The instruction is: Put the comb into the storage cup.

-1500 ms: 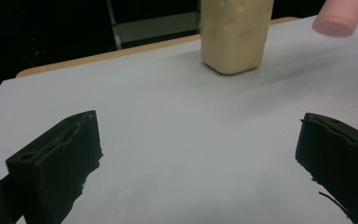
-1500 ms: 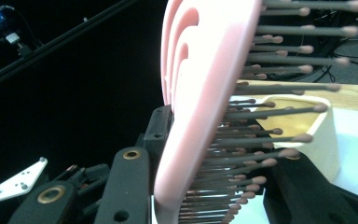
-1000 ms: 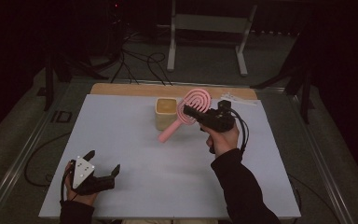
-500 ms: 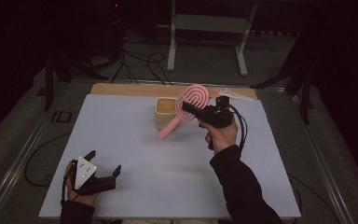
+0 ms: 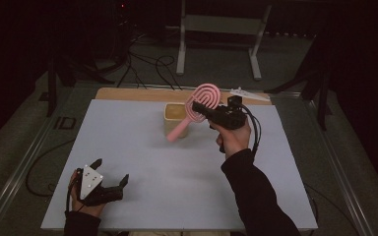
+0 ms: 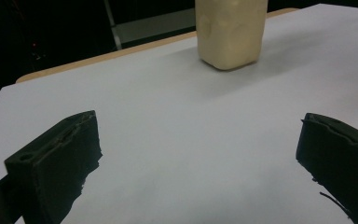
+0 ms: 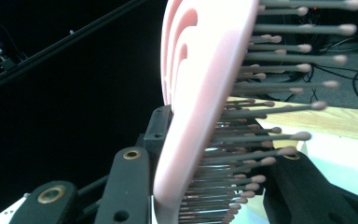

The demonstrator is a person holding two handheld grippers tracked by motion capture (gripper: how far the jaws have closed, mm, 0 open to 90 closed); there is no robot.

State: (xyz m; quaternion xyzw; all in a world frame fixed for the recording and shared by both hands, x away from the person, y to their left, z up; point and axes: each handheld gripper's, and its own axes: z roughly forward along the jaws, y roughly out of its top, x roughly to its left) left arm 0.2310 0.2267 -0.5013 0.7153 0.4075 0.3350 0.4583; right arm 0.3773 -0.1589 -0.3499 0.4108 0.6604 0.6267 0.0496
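A pink hairbrush hangs tilted in the air, head up and handle sloping down to the left in front of a cream container. My right gripper is shut on the brush just below its head. In the right gripper view the brush stands edge-on between the jaws of the right gripper, bristles pointing right. My left gripper rests open at the table's front left with nothing between its fingers. In the left gripper view the left gripper faces the container across bare table.
The white table top ends at a wooden strip along its far edge. A small white object lies at the back right. Behind the table stand a metal frame and loose cables on the floor.
My right hand has drifted slightly up and to the left with the brush. The left gripper has stayed where it was.
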